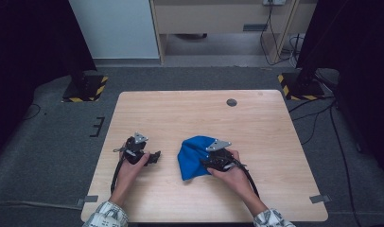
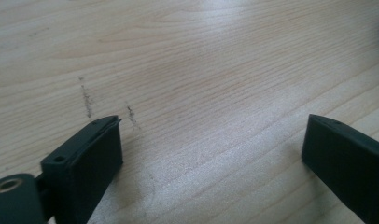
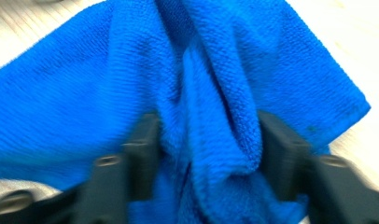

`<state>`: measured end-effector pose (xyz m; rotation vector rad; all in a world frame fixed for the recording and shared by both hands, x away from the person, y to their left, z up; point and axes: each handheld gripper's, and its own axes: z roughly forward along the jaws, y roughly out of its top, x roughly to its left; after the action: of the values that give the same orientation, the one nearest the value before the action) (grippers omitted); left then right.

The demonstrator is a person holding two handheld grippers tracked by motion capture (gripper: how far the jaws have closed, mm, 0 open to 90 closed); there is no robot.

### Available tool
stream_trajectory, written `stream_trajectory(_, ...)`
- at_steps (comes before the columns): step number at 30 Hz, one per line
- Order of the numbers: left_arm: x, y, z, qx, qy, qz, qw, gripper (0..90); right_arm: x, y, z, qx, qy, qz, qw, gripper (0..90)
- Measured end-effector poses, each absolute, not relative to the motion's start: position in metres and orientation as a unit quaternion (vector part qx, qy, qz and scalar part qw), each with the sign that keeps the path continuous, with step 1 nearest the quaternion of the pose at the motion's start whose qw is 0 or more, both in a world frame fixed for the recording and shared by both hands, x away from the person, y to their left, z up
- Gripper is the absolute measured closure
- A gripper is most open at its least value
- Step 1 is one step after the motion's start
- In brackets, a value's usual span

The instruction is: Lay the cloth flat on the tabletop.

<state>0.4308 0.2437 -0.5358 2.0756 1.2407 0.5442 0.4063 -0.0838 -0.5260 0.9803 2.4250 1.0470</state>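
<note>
- Lying on the wooden table (image 1: 256, 127), a bit below the middle of the high view, is a blue cloth (image 1: 192, 156), all bunched up in a soft heap.
- The right gripper (image 1: 205, 163) sits at the cloth's right edge, with the person's right hand (image 1: 230, 172) behind it.
- In the right gripper view the blue cloth (image 3: 201, 93) takes up most of the picture (it looks fuzzy, like a towel).
- The right gripper (image 3: 206, 140) has its two black jaws partly apart. A thick fold of cloth sits between them and touches both. It looks loose, not pinched.
- The left gripper (image 1: 156, 157) is at the lower left of the table, held by the left hand (image 1: 128, 168). It is well apart from the cloth and its jaws point toward it.
- In the left gripper view the left gripper (image 2: 211, 135) has its jaws wide apart, with nothing but bare table (image 2: 201, 70) between them.
- That view also shows small dark scratches (image 2: 87, 100) on the wood, near the left jaw. The high view is too far off to show them.
- A small dark round spot (image 1: 231, 102) sits near the top edge of the table, far from both hands.
- Two black stands with yellow and black stripes (image 1: 86, 87) (image 1: 299, 85) are on the floor past the table's top corners.
- Nothing lies between the left gripper and the cloth.
</note>
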Motion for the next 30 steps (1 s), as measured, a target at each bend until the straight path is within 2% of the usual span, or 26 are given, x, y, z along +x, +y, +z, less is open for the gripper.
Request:
stream_trajectory(1,0.430,0.243,-0.533,0.791,0.469,0.215,0.328,6.5,0.404,-0.084,-0.523,0.343,0.849,0.370,0.160,29.7)
stream_trajectory(2,0.430,0.243,-0.533,0.791,0.469,0.215,0.328,6.7,0.404,-0.084,-0.523,0.343,0.849,0.370,0.160,29.7)
stream_trajectory(3,0.428,0.241,-0.529,0.790,0.465,0.220,0.334,6.9,0.403,-0.085,-0.520,0.345,0.846,0.374,0.163,23.8)
stream_trajectory(5,0.427,0.239,-0.527,0.790,0.462,0.222,0.337,6.9,0.401,-0.086,-0.516,0.343,0.844,0.376,0.169,19.6)
stream_trajectory(9,0.423,0.229,-0.522,0.794,0.448,0.216,0.349,7.0,0.399,-0.092,-0.507,0.344,0.837,0.390,0.171,13.9)
stream_trajectory(15,0.418,0.214,-0.515,0.799,0.428,0.222,0.359,8.0,0.396,-0.106,-0.494,0.339,0.831,0.408,0.169,11.6)
stream_trajectory(19,0.415,0.206,-0.510,0.797,0.421,0.217,0.374,8.3,0.397,-0.116,-0.490,0.341,0.826,0.413,0.173,17.6)
stream_trajectory(20,0.413,0.202,-0.508,0.799,0.415,0.215,0.379,8.5,0.399,-0.124,-0.488,0.343,0.825,0.413,0.175,27.1)
stream_trajectory(22,0.412,0.197,-0.506,0.800,0.409,0.212,0.385,8.7,0.401,-0.131,-0.488,0.350,0.823,0.414,0.173,35.8)
stream_trajectory(23,0.412,0.197,-0.506,0.800,0.409,0.212,0.385,8.7,0.401,-0.131,-0.488,0.350,0.823,0.414,0.173,35.8)
stream_trajectory(24,0.411,0.195,-0.505,0.801,0.406,0.212,0.387,8.7,0.402,-0.135,-0.488,0.352,0.822,0.414,0.173,41.1)
stream_trajectory(25,0.410,0.192,-0.504,0.802,0.402,0.210,0.389,9.1,0.402,-0.142,-0.491,0.355,0.822,0.411,0.168,51.6)
stream_trajectory(26,0.409,0.190,-0.504,0.803,0.399,0.210,0.389,9.1,0.402,-0.142,-0.491,0.355,0.822,0.411,0.168,51.6)
stream_trajectory(27,0.407,0.187,-0.503,0.806,0.395,0.209,0.389,9.1,0.402,-0.144,-0.494,0.351,0.827,0.408,0.162,57.1)
stream_trajectory(28,0.407,0.187,-0.503,0.806,0.395,0.209,0.389,9.1,0.402,-0.144,-0.494,0.351,0.827,0.408,0.162,57.1)
stream_trajectory(29,0.407,0.185,-0.503,0.807,0.392,0.208,0.389,9.1,0.402,-0.145,-0.497,0.349,0.830,0.406,0.156,62.9)
stream_trajectory(30,0.407,0.185,-0.503,0.807,0.392,0.208,0.389,9.1,0.402,-0.145,-0.497,0.349,0.830,0.406,0.156,62.9)
